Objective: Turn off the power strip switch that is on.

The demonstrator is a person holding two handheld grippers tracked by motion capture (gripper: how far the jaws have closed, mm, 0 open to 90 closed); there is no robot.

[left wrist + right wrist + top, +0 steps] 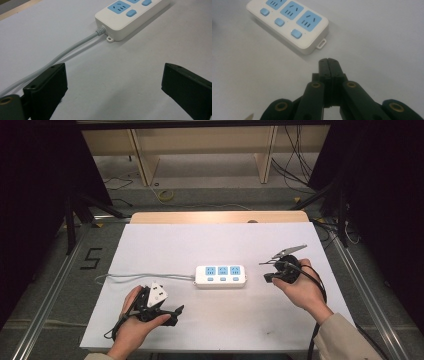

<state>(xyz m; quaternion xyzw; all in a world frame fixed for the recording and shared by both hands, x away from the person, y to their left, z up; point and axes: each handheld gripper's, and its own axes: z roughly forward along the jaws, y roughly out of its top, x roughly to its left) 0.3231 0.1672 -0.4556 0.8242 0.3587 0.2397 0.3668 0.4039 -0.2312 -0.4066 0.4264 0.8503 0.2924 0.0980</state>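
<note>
I have the white power strip (pixel 220 276) lying flat at the centre of the high view, on the white table (pixel 215 240), with its three blue sockets facing up and a row of small blue switches along the near edge. Its grey cord (pixel 145 277) runs off toward the left of the frame.

My left gripper (pixel 172 312) sits at the lower left of the high view, below and left of the strip, with its jaws spread wide and nothing between them; in the left gripper view the cord passes close by the left-hand jaw. My right gripper (pixel 268 277) sits to the right of the strip, apart from it, its jaws pressed together and empty.

I judge the strip to be a rigid, light plastic block with smooth, rounded sides, so it may slide on the table if pushed from one end. I would take it across its short width, near the middle. The cord looks pliable and would drag behind.
</note>
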